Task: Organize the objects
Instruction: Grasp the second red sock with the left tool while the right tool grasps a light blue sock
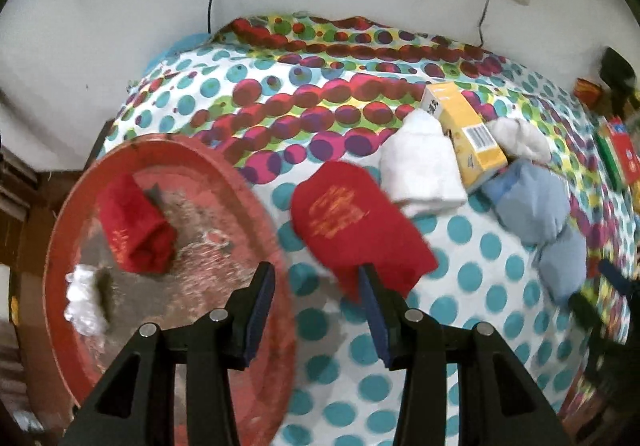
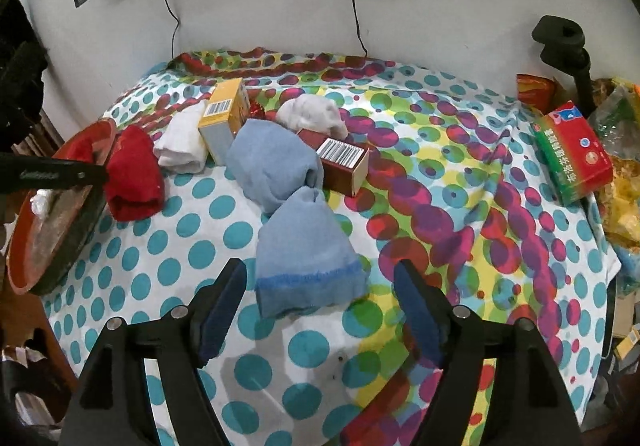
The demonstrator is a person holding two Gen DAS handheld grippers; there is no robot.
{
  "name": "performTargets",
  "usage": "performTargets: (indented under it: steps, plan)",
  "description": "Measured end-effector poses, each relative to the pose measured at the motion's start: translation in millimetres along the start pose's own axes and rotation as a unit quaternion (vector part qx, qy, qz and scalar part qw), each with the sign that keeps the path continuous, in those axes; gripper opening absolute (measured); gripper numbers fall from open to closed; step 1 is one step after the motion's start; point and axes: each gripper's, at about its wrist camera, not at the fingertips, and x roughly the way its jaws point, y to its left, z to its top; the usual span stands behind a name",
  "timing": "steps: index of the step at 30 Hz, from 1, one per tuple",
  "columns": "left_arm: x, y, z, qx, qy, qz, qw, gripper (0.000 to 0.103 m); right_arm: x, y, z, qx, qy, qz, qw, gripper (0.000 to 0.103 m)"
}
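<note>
My left gripper (image 1: 316,282) stands open over the rim of a round red tray (image 1: 256,182), with nothing between its fingers. Its right finger overlaps the near edge of a flat red sock (image 1: 356,222) lying on the dotted cloth. In the tray lie a rolled red sock (image 1: 136,222) and a small white sock (image 1: 84,302). My right gripper (image 2: 320,286) is open too, with a light blue sock (image 2: 308,266) on the cloth just ahead, between its fingertips; the pads do not touch it. A second blue sock (image 2: 272,166) lies behind it.
Further back on the cloth are a yellow box (image 2: 224,114), a folded white sock (image 2: 180,146), a grey-white sock (image 2: 312,114) and a red-brown box (image 2: 344,162). A green and red box (image 2: 572,154), bags and a black stand (image 2: 560,42) crowd the right edge. Cables hang down the wall.
</note>
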Motion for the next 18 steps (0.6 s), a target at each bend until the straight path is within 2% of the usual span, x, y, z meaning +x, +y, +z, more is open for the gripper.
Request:
performTargets:
  steps: [7, 9, 11, 18]
  plan:
    - [28, -22, 17, -0.047, 0.024, 0.008, 0.9986, 0.044, 13, -7, 2, 0.006, 0.005, 0.022, 1.000, 0.075]
    - [38, -26, 16, -0.061, 0.030, 0.020, 0.9975, 0.049, 16, -7, 3, 0.005, 0.006, 0.027, 1.000, 0.075]
    - [46, -31, 13, -0.071, 0.027, 0.036, 0.9965, 0.057, 20, -8, 3, 0.004, 0.007, 0.034, 0.999, 0.075]
    - [52, -45, 3, -0.093, -0.001, 0.084, 0.9922, 0.061, 31, -5, 2, -0.007, 0.014, 0.046, 0.999, 0.069]
